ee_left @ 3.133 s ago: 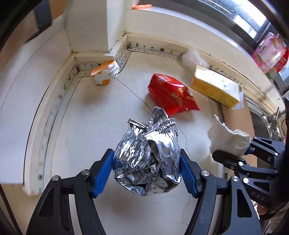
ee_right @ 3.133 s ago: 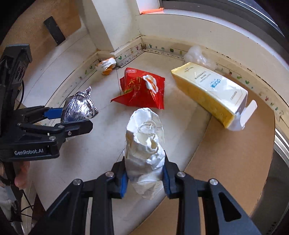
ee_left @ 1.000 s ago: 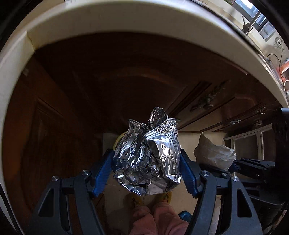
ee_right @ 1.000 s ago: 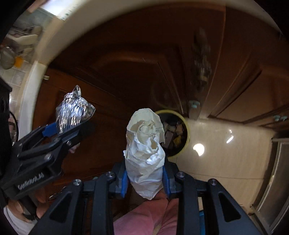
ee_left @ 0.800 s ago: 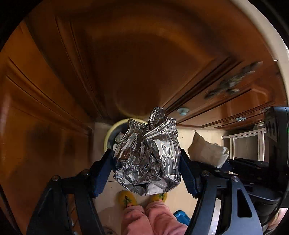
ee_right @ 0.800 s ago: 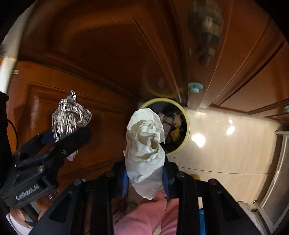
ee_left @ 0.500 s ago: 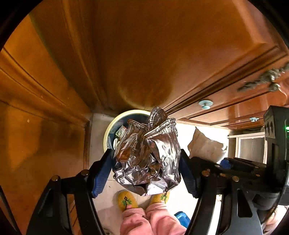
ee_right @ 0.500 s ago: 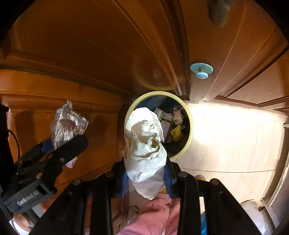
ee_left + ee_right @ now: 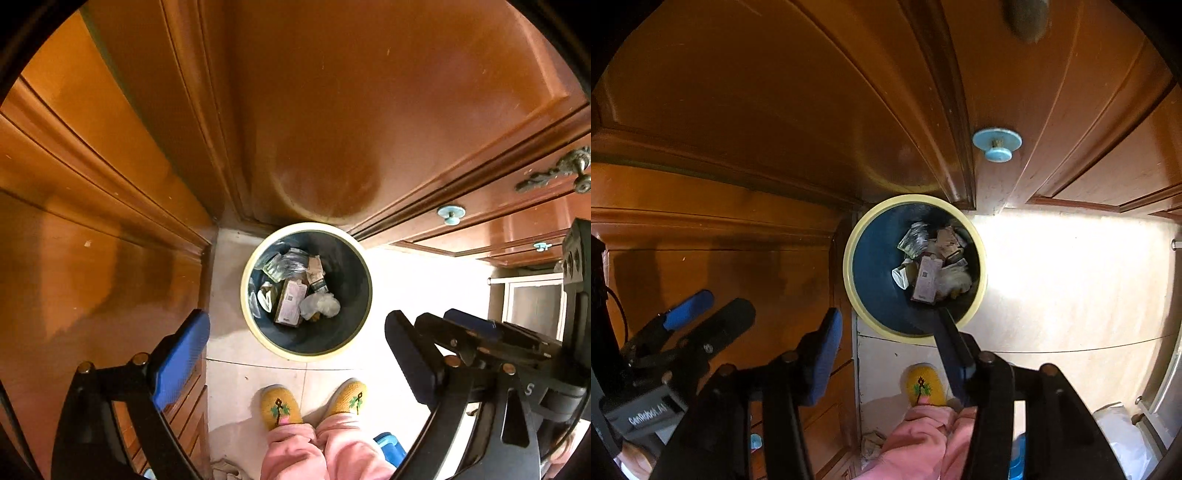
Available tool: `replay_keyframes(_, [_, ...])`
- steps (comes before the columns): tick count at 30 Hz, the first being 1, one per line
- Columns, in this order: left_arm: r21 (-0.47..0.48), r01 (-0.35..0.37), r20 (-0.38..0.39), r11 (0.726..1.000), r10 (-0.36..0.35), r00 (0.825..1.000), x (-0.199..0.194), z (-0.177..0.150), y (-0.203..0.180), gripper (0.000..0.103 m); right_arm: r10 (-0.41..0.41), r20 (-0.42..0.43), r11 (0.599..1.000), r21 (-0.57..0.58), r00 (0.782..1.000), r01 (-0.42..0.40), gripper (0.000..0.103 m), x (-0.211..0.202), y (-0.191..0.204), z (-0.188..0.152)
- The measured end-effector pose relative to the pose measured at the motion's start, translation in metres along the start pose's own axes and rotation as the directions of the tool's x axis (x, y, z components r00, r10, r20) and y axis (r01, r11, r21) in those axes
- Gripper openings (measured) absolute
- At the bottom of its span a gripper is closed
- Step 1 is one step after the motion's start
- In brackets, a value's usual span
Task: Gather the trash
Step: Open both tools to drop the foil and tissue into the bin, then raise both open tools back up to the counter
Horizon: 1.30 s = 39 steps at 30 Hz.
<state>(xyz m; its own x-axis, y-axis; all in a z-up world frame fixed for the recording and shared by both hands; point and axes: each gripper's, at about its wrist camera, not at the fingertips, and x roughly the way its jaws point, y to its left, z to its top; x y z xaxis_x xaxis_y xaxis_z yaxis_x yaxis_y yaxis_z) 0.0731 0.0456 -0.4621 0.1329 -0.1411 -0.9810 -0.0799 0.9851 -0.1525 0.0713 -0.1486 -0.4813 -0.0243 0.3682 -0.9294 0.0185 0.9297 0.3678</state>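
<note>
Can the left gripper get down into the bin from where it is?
Probably yes. The left gripper, jaws opening and empty, hangs over the bin, whose open mouth has no lid or anything across it.

Dim warm light – glare on floor at right; fisheye bending edges, dark vignette corners.

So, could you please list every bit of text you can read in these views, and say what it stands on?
"GenRobot.AI": on the left gripper, seen in the right wrist view.
"S": on the right gripper, the rest cut off.
Carton in the bin: print too small to read.
</note>
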Motion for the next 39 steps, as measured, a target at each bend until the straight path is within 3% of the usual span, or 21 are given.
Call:
replay_keyframes(9, [0.010, 0.026, 0.049, 1.000, -0.027, 0.998, -0.070, 0.002, -0.016, 0.094, 0.014, 0.033, 1.000, -0.015, 0.999, -0.014, 0.052, -0.046, 0.013, -0.007])
replay_keyframes(18, [0.062, 0.055, 0.115, 0.997, -0.061, 0.992, -0.170, -0.007, -0.044, 0.094, 0.036, 0.101, 0.999, -0.024, 0.994, -0.033, 0.052, -0.136, 0.042, -0.033])
replay_keyframes(27, [0.119, 0.059, 0.225, 0.991, -0.085, 0.971, -0.270, -0.008, -0.064, 0.094, 0.044, 0.191, 0.998, -0.055, 0.981, -0.034, 0.052, -0.229, 0.079, -0.054])
replay_keyframes(36, [0.120, 0.069, 0.332, 0.990, -0.106, 0.937, -0.347, 0.012, -0.079, 0.094, 0.035, 0.361, 0.994, -0.105, 0.932, 0.004, 0.052, -0.330, 0.115, -0.067])
replay_keyframes(39, [0.143, 0.058, 0.387, 0.988, -0.110, 0.916, -0.377, 0.020, -0.086, 0.094, 0.026, 0.418, 0.993, -0.114, 0.908, 0.024, 0.052, -0.359, 0.125, -0.069])
